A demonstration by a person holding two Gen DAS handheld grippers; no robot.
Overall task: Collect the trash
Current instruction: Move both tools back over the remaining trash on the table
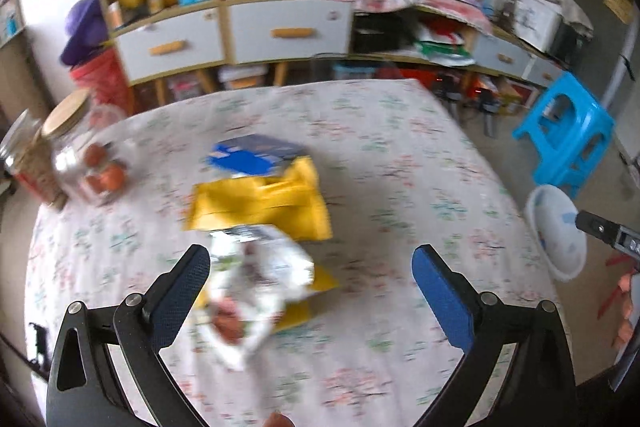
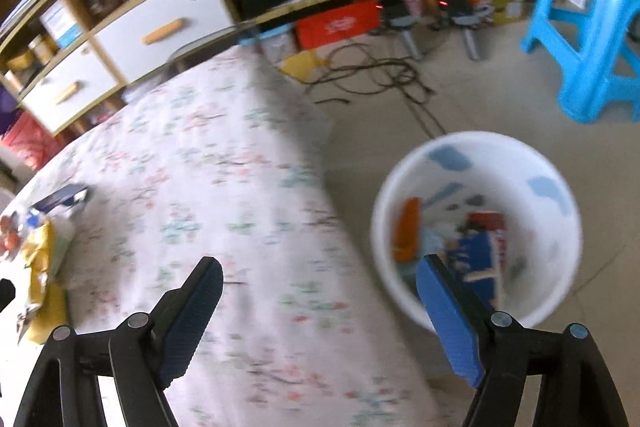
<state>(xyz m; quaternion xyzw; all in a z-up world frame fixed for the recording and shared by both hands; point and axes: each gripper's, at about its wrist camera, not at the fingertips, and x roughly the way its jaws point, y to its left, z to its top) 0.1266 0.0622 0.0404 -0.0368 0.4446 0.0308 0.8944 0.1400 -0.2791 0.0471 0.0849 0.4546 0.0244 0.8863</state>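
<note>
A crumpled white wrapper [image 1: 256,279] lies on the floral tablecloth [image 1: 380,163], just inside the left finger of my left gripper [image 1: 310,259], which stands open over it without pressing it. Behind the wrapper lie a yellow bag [image 1: 260,207] and a blue packet [image 1: 256,153]. In the right wrist view, my right gripper [image 2: 320,273] is open and holds nothing; it hangs over the table's right edge. Beyond its right finger a white bin [image 2: 476,227] stands on the floor with several pieces of trash inside. The yellow bag [image 2: 38,259] shows at the far left there.
A glass jar with a wooden lid [image 1: 80,147] stands at the table's left side. A blue plastic stool [image 2: 592,27] stands on the floor beyond the bin, with loose cables [image 2: 372,75] near it. Shelves and drawers [image 1: 224,27] line the back wall.
</note>
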